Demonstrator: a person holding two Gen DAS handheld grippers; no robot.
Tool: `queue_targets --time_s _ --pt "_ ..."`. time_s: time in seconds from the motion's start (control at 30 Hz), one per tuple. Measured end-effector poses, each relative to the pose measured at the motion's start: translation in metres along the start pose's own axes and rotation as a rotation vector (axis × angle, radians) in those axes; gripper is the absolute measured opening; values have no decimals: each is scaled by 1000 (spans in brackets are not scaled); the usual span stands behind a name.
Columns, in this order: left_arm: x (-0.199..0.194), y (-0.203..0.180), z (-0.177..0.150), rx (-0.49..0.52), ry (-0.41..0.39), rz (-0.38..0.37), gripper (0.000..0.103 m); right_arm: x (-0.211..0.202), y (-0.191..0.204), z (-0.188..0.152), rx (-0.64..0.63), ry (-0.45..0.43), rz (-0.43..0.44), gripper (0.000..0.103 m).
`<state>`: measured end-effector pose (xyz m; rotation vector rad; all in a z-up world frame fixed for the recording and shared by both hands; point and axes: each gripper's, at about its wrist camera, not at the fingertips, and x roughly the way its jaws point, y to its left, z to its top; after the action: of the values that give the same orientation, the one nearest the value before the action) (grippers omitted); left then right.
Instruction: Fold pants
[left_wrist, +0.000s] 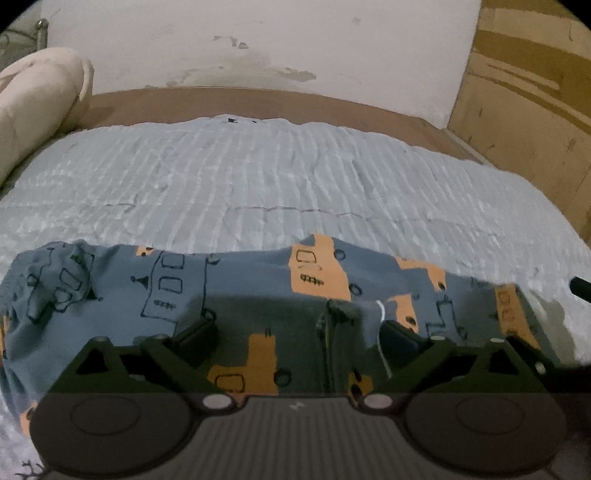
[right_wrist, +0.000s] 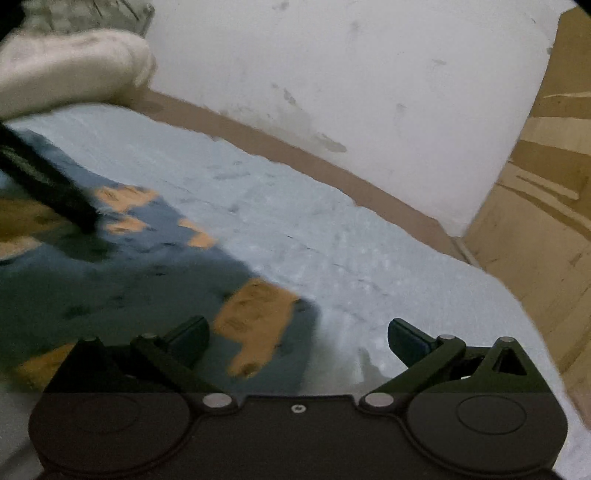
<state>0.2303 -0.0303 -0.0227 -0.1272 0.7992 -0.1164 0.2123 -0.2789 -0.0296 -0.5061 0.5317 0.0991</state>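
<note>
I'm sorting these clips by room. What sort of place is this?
Probably a bedroom: the pants lie on a pale blue quilted bedspread, with a rolled cream blanket or bolster against a scuffed white wall.

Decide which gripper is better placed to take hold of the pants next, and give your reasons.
Probably left: the left gripper is open directly over the pants; the right gripper is open over their edge.
</note>
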Motion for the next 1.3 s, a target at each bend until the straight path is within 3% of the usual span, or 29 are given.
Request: queue_targets --time_s 0.17,0.27,0.57,0.93,1.13,1.3 --pt "-3 6 0 -27 -38 25 99 31 -19 7 31 44 -71 102" --pt "-1 13 -1 -36 -14 37 100 31 -27 0 85 64 -73 102" --pt "-26 12 -26 9 -19 71 101 -24 -7 -24 22 20 -112 102" --pt "-67 8 -65 81 -66 82 102 -77 1 -55 140 -17 -130 102" --pt "-104 27 -58 -27 -89 35 102 -94 5 -39 175 -81 -93 102" --pt "-130 55 -54 -63 -147 79 102 -92 30 -8 134 -139 4 102"
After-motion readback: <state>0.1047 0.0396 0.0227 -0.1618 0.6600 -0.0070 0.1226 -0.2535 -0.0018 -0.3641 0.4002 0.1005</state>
